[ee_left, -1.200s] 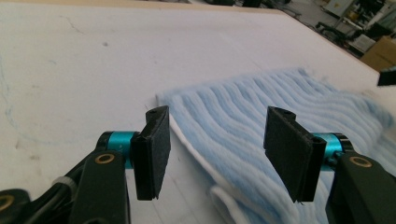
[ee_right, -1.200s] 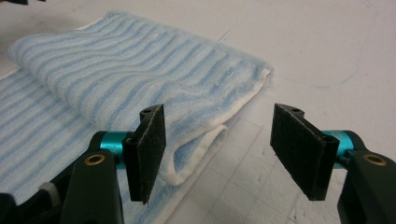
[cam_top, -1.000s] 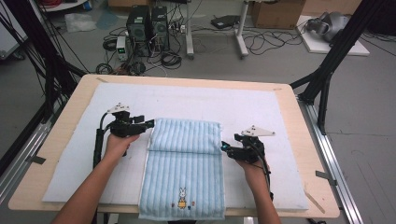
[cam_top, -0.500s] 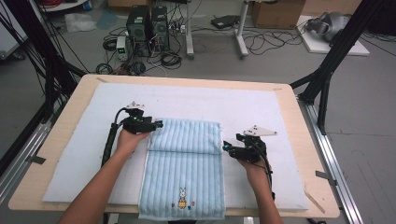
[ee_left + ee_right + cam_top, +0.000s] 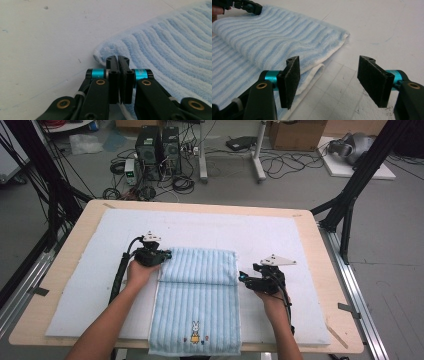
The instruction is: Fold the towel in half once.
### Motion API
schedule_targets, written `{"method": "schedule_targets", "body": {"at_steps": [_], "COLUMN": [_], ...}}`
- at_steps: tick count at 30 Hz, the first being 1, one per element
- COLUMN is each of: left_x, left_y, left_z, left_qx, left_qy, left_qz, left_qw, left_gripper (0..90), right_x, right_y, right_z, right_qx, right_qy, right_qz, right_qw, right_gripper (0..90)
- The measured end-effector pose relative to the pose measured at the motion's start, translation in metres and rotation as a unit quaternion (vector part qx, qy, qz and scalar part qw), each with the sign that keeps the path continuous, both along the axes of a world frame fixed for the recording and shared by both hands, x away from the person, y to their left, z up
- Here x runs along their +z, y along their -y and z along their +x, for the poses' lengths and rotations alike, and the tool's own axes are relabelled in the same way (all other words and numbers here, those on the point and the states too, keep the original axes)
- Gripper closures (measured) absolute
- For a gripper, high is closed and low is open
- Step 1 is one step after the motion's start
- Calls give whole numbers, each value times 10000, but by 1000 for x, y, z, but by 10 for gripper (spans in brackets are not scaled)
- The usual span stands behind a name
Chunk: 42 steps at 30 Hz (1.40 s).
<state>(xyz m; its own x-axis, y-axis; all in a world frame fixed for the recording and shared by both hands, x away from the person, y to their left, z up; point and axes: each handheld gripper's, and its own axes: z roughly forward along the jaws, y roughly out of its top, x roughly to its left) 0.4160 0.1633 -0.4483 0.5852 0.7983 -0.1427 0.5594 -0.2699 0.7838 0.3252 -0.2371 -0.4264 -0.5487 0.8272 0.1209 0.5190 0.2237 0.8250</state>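
Note:
A light blue striped towel [image 5: 197,290] lies on the white mat, its far part folded back over itself, a small rabbit picture near its front hem. My left gripper [image 5: 167,254] sits at the fold's far left corner. Its jaws have just been closing and now stand together on the corner's hem [image 5: 117,60], with a white strip of hem showing beneath them; the towel [image 5: 170,50] spreads to the right. My right gripper [image 5: 241,278] rests at the right end of the fold, open [image 5: 329,77], its left pad against the towel [image 5: 274,37] edge and only mat between the pads.
The white mat [image 5: 280,235] covers most of a wooden table [image 5: 327,285]. The towel's front hem hangs at the table's near edge. Beyond the table the floor holds computer cases [image 5: 159,145], cables and black frame legs. The left gripper [image 5: 249,7] shows far off in the right gripper view.
My left hand has moved right and farther from me to the towel's far left corner, and its jaws have gone from open to shut there. The right hand has kept still.

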Motion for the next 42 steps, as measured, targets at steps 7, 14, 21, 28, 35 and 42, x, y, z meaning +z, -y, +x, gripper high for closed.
{"method": "schedule_targets", "body": {"at_steps": [7,14,21,28,35,42], "left_x": [11,19,22,22,20,20], "left_y": [-9,-17,-21,-20,-22,-23], "left_z": [-7,-17,-18,-19,-18,-18], "left_qx": [-45,-129,-139,-171,-184,-178], "left_qy": [87,222,238,204,173,144], "left_qz": [-764,-1090,-1197,-1232,-1249,-1243], "left_qw": [9970,9937,9924,9920,9919,9920], "left_gripper": [873,873,873,873,872,873], "right_x": [-1,7,7,-6,-14,-13], "right_y": [0,-7,-25,-49,-63,-68], "right_z": [2,16,50,80,89,87], "right_qx": [-24,-79,-77,-91,-172,-28], "right_qy": [-7,33,-227,-649,-728,-637], "right_qz": [85,126,-82,-534,-889,-1049], "right_qw": [10000,9999,9997,9964,9932,9924], "right_gripper": [342,339,370,432,535,788]}}
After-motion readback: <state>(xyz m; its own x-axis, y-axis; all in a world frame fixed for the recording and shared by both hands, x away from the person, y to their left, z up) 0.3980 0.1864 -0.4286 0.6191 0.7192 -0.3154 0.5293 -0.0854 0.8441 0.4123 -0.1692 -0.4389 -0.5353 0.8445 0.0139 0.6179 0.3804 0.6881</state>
